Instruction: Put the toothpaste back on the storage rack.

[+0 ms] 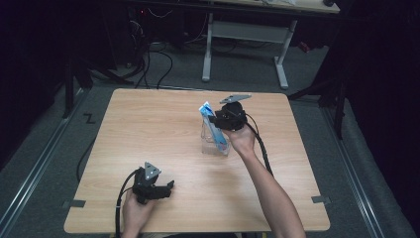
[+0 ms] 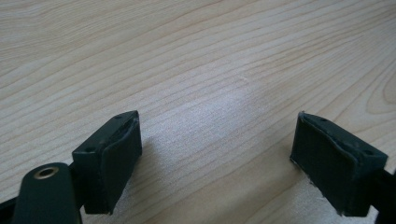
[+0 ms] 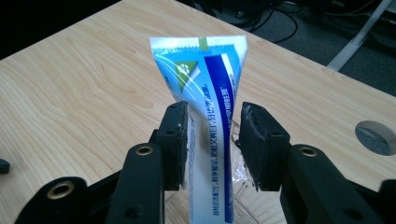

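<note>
Our right gripper [image 3: 212, 140] stands at the table's [image 1: 148, 129] centre, jaws barely parted around the toothpaste tube [image 3: 210, 98], upright in its clear cup [image 1: 214, 144]. Our left gripper [image 1: 157, 190] rests spread at the near left.

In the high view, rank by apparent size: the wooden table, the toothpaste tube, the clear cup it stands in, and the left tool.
1. Wooden table, by far the largest.
2. Left tool with its grey plate.
3. Toothpaste tube and clear cup: they look alike, and the right tool hides part of both, so unranked.
</note>
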{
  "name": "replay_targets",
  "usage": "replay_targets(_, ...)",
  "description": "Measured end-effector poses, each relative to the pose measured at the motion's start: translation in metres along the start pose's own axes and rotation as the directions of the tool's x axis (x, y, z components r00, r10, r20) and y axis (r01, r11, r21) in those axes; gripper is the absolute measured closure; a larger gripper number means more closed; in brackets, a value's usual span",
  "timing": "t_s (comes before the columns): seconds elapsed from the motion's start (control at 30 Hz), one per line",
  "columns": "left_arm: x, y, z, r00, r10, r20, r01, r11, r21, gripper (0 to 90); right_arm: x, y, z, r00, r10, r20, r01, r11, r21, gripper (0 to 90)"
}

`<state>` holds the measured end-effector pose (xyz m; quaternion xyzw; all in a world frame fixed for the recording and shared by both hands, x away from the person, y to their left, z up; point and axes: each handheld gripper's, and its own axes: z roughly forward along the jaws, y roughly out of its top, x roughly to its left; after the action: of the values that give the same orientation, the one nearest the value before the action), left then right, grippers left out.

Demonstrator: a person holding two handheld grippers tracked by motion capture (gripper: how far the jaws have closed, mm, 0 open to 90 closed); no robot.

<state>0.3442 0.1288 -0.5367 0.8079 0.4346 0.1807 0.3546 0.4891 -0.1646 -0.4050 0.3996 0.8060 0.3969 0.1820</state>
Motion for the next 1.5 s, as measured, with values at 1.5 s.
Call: replay_targets(1.5, 0.0, 0.0, 0.0, 1.0, 0.0, -0.002, 0.0, 1.0, 0.0, 16.3, -0.029, -0.011, -0.071, 0.9971, 0.07, 0.029, -0.066, 0.989, -0.13, 56.2)
